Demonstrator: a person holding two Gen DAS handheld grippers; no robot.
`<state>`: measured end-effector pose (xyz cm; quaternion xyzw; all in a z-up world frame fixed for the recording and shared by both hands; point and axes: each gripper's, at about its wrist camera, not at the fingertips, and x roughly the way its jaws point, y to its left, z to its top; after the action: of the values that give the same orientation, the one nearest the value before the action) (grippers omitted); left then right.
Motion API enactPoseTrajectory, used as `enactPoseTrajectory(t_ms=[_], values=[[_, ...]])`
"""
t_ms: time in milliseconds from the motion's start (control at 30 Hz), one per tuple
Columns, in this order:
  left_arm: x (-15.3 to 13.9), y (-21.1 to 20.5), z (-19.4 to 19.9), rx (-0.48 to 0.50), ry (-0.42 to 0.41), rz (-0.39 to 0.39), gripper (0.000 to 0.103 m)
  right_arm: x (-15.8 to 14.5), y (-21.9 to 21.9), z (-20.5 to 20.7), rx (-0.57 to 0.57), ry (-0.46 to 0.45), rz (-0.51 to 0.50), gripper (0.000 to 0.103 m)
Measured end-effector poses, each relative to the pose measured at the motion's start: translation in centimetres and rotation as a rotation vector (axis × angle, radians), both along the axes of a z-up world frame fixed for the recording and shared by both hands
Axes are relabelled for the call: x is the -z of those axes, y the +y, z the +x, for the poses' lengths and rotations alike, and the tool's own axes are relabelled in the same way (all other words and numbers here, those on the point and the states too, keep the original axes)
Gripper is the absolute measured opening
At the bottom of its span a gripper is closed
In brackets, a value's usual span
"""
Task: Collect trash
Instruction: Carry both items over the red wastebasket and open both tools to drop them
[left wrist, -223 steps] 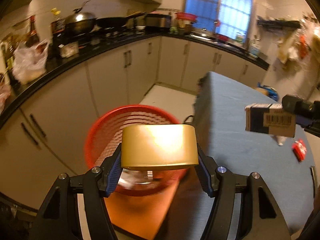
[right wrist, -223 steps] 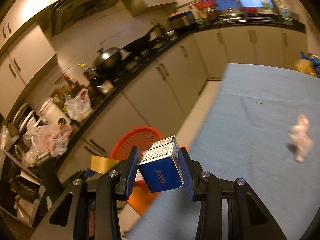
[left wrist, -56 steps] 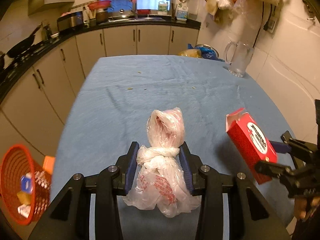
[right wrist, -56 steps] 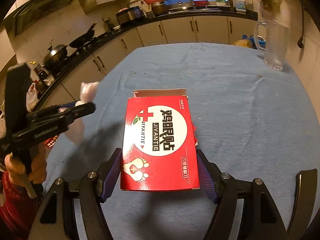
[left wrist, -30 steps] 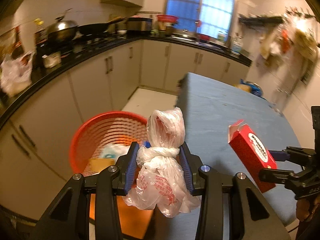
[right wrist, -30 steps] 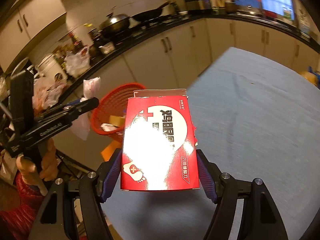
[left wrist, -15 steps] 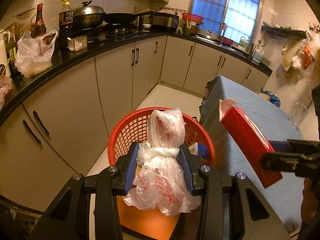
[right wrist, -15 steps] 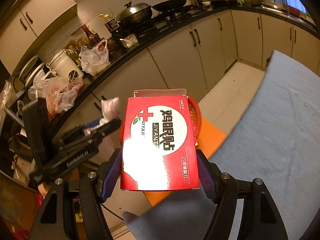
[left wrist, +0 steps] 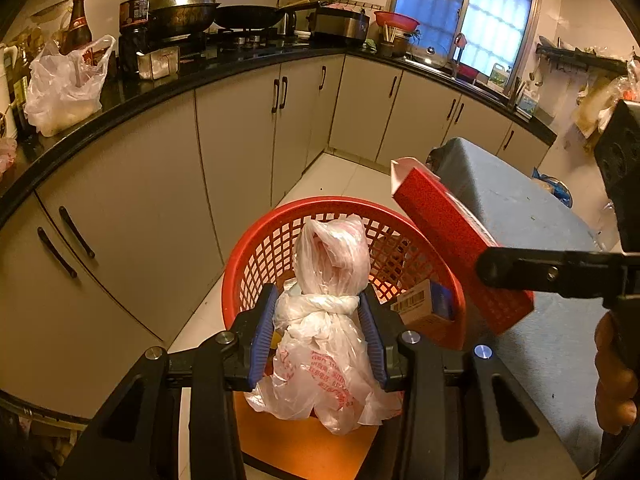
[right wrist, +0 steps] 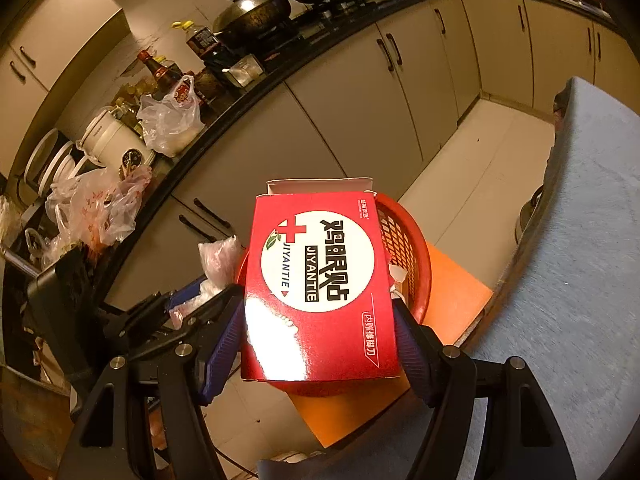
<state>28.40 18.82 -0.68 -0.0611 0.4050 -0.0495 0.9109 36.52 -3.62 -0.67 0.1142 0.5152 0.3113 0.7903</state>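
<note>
Over the red basket (left wrist: pixel 256 256) on the floor beside the blue-covered surface (left wrist: pixel 520 216), my left fingers (left wrist: pixel 262 332) are clamped on the knot of a tied plastic bag (left wrist: pixel 324 332), its long axis running away from me, its top over the basket's opening. My right gripper (right wrist: pixel 320 336) squeezes a flat red box (right wrist: pixel 320 280) by its long edges, open flap pointing ahead, hanging above the basket's near rim. In the left view the box slants in from the right, over the rim. The bag looks better centred, so my left hand seems nearer to a clean drop; the box may need carrying further inward first.
</note>
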Motion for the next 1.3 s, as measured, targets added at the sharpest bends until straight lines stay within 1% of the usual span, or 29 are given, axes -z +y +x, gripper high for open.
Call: enactPoseTrajectory(t_ms=[533, 1000, 1300], values=[[1.6, -0.1, 1.3, 0.008, 0.03, -0.006, 0.04, 2.2, 1.0, 3.0, 0.009, 0.041, -0.02, 0.076], [1.9, -0.5, 1.7, 0.016, 0.036, -0.004, 0.04, 2.5, 1.3, 3.4, 0.012, 0.048, -0.026, 0.076], [2.6, -0.6, 1.9, 0.013, 0.046, -0.004, 0.04, 3.5, 1.6, 4.0, 0.01, 0.07, -0.04, 0.076]])
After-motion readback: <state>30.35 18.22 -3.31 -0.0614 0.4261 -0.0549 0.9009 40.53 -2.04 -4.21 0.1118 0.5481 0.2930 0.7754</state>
